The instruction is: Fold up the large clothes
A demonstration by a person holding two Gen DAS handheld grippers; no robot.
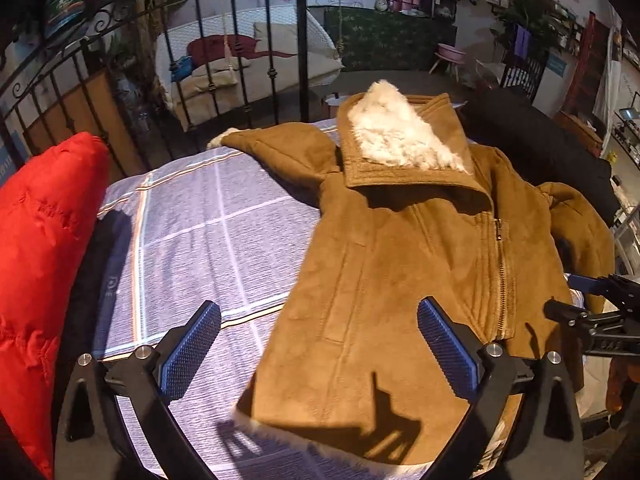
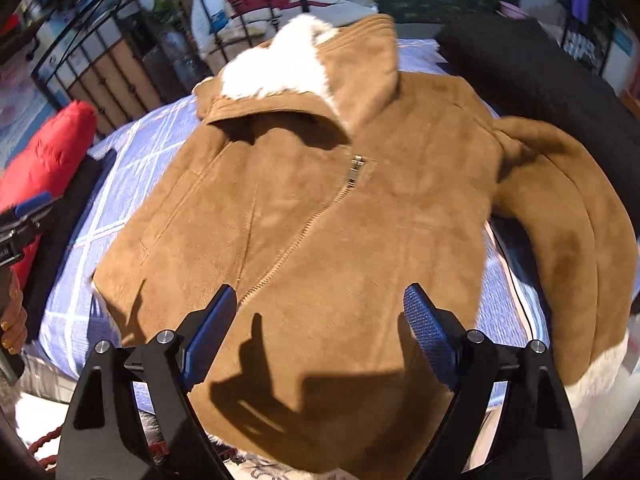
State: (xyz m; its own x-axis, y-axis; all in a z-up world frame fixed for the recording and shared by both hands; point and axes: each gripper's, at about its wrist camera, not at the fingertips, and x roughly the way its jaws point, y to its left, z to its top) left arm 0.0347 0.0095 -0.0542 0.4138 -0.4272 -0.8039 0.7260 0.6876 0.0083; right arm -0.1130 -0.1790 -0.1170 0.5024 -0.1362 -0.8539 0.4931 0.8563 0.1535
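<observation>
A tan suede jacket [image 1: 400, 248] with a white fur-lined collar [image 1: 400, 132] lies front-up and zipped on a blue checked bed sheet [image 1: 192, 216]. Its left sleeve stretches out flat toward the far left; the right sleeve [image 2: 560, 216] hangs over the bed's right edge. My left gripper [image 1: 319, 312] is open above the jacket's lower left hem, nothing between its blue pads. My right gripper [image 2: 320, 296] is open over the lower front [image 2: 320, 208] beside the zip, also holding nothing. Each gripper shows at the edge of the other's view.
A red puffer garment [image 1: 44, 220] lies along the bed's left side. A black garment [image 1: 532, 136] is piled at the far right. A black iron railing [image 1: 192, 80] stands behind the bed. A person's hand [image 2: 12, 320] shows at the left edge.
</observation>
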